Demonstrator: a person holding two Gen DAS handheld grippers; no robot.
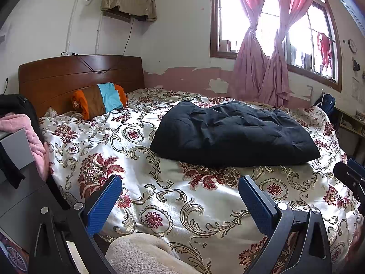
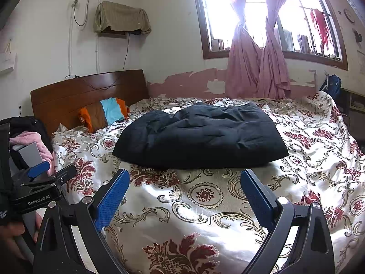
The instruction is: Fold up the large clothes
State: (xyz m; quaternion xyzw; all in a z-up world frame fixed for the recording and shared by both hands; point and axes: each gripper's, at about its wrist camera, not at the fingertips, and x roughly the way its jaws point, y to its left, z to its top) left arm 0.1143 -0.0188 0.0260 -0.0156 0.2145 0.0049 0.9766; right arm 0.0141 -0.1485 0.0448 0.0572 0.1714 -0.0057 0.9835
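A floral bedspread covers the bed. On its middle lies the folded dark garment, a striped pillow beyond. The left claw and right claw hover spread, empty, near its front edge.

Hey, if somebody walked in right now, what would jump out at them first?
A dark folded garment lies mid-bed on the floral bedspread. Behind it, knotted pink curtains hang at the bright window. The left gripper and right gripper hover open near the bed's edge, holding nothing.
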